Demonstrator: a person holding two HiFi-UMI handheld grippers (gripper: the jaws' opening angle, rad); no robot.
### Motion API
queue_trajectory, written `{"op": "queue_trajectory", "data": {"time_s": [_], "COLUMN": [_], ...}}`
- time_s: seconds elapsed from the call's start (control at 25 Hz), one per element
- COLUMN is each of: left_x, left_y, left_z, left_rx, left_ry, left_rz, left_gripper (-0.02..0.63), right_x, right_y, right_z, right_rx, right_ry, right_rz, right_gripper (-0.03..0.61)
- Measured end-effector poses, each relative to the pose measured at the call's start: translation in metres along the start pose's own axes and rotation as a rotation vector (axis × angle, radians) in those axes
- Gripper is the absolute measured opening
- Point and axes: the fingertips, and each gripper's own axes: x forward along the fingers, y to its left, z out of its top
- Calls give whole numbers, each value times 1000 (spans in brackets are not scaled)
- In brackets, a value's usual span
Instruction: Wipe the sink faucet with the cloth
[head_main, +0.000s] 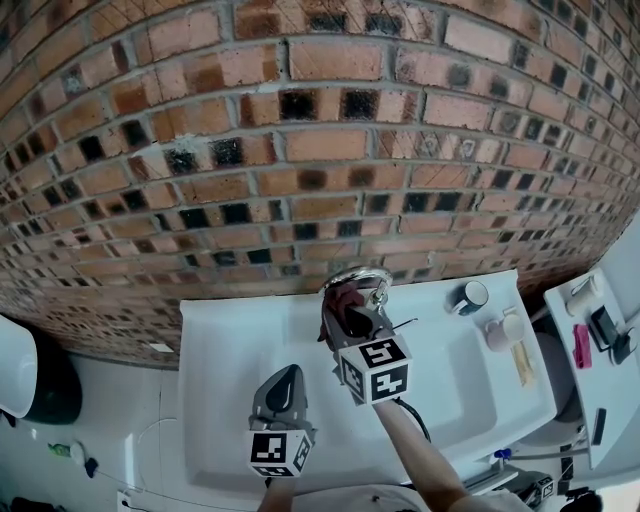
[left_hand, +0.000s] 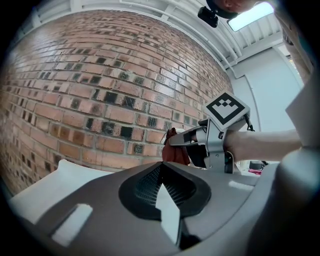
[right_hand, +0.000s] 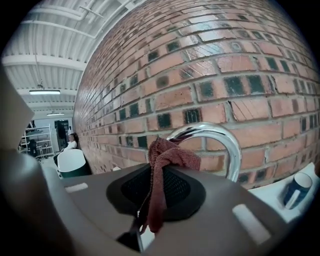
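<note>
A chrome arched faucet (head_main: 358, 274) rises at the back of the white sink (head_main: 225, 340), in front of a brick wall. My right gripper (head_main: 350, 308) is shut on a dark red cloth (head_main: 350, 297) and holds it against the left side of the faucet's arch. The right gripper view shows the cloth (right_hand: 167, 156) bunched between the jaws (right_hand: 160, 175), touching the faucet (right_hand: 226, 139). My left gripper (head_main: 287, 376) hovers over the basin, lower left of the faucet, jaws together with nothing in them. The left gripper view (left_hand: 162, 172) looks up at the right gripper (left_hand: 175, 142) and the cloth (left_hand: 176, 151).
A blue and white mug (head_main: 470, 296) and a pale cup (head_main: 500, 330) stand on the sink's right rim. A white side shelf (head_main: 600, 370) with small items is at the far right. A dark bin with a white lid (head_main: 30, 375) sits on the floor at the left.
</note>
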Motion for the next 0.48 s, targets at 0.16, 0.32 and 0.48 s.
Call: {"op": "queue_trajectory", "data": {"time_s": [0.16, 0.32, 0.48], "left_x": [0, 0, -2], "left_y": [-1, -2, 1], "left_z": [0, -1, -1], "left_rx": [3, 4, 1], "left_ry": [2, -1, -1], "left_rz": [-3, -5, 3], "left_gripper": [5, 5, 5], "right_x": [-8, 2, 4], "right_y": [26, 29, 17], "right_z": [5, 20, 25], "right_rx": [-61, -101, -96], "right_ry": [-21, -44, -41], "right_rz": [78, 62, 32], "right_gripper": [44, 44, 44]}}
